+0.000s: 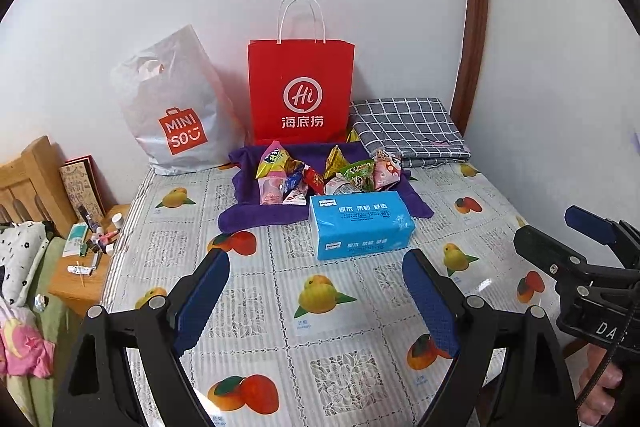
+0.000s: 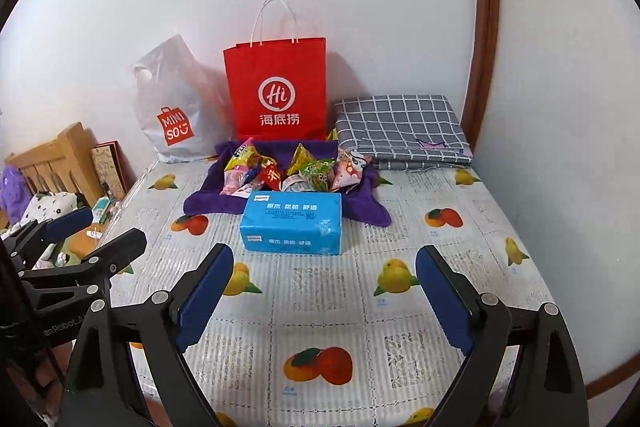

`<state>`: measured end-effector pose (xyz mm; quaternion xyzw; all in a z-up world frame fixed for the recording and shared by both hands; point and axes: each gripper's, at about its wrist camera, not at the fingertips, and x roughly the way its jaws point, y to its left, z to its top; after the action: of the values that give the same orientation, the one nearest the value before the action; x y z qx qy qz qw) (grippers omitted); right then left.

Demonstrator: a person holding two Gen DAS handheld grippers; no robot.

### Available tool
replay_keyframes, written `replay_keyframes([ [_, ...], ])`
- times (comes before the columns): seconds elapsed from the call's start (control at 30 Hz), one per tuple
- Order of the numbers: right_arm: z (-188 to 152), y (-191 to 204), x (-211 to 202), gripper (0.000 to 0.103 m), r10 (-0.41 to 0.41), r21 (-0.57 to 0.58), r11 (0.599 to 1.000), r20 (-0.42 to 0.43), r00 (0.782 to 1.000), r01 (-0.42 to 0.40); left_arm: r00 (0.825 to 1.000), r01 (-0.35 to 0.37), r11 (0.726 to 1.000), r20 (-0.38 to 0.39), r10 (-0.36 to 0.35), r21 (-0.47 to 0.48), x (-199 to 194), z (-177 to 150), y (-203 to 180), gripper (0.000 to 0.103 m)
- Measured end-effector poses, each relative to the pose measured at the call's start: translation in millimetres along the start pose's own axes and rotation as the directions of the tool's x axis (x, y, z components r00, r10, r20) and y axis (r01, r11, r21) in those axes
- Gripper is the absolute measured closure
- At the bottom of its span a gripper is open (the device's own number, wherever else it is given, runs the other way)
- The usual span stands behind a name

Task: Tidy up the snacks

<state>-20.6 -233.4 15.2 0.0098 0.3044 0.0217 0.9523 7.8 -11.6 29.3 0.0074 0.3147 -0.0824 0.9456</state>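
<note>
A pile of several small snack packets [image 1: 320,173] [image 2: 296,171] lies on a purple cloth [image 1: 244,215] [image 2: 200,201] at the far side of the table. A red paper bag [image 1: 301,91] [image 2: 276,91] stands upright behind it against the wall. A white MINISO plastic bag [image 1: 176,107] [image 2: 170,107] leans to its left. My left gripper [image 1: 316,267] is open and empty, low over the near table. My right gripper [image 2: 325,263] is open and empty too, beside it; it also shows in the left wrist view [image 1: 560,231].
A blue tissue pack [image 1: 360,225] [image 2: 294,223] lies in front of the snacks. A folded grey checked cloth [image 1: 408,127] [image 2: 400,127] sits at the back right. The fruit-print tablecloth [image 1: 328,327] [image 2: 340,307] covers the table. A cluttered wooden nightstand [image 1: 86,267] and a bed stand left.
</note>
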Motion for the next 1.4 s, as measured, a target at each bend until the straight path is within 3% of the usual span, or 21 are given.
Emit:
replay_keyframes([
  [1.4,-11.0,6.2,-16.5,0.011,-0.002,0.008,1.0,0.026,1.0,0.002,1.0,-0.006,1.0,0.021,0.006,0.006,-14.6,-6.2,-3.5,0.015],
])
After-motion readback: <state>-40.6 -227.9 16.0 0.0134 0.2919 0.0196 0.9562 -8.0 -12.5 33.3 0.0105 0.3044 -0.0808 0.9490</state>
